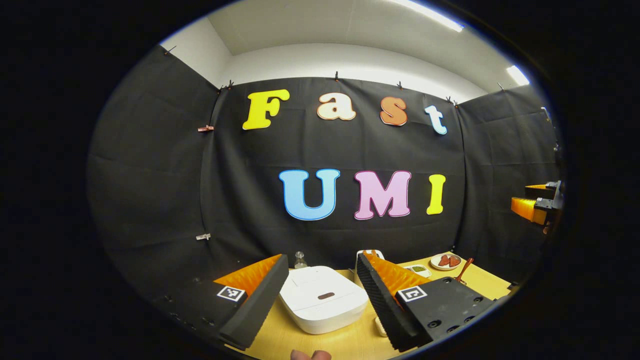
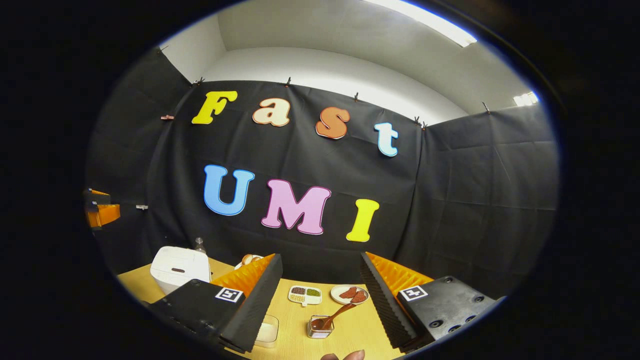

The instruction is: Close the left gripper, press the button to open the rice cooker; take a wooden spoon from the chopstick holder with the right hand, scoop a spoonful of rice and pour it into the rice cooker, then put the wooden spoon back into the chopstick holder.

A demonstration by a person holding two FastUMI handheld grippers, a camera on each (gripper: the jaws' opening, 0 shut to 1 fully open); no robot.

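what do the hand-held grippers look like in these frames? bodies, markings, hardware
Both match. The left hand-held gripper and right hand-held gripper each have two long wedge-shaped fingers with ribbed inner faces, on black blocky bodies. Each body carries a square black-and-white tag on either side, and round screw holes dot the housing. No cables or sleeves visible.

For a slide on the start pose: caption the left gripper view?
Open left gripper hovers over the closed white rice cooker on the wooden table.

Black cloth walls (image 1: pixel 150 175), white ceiling (image 1: pixel 350 30) with strip lights (image 2: pixel 425 25), wooden table (image 2: pixel 295 325)
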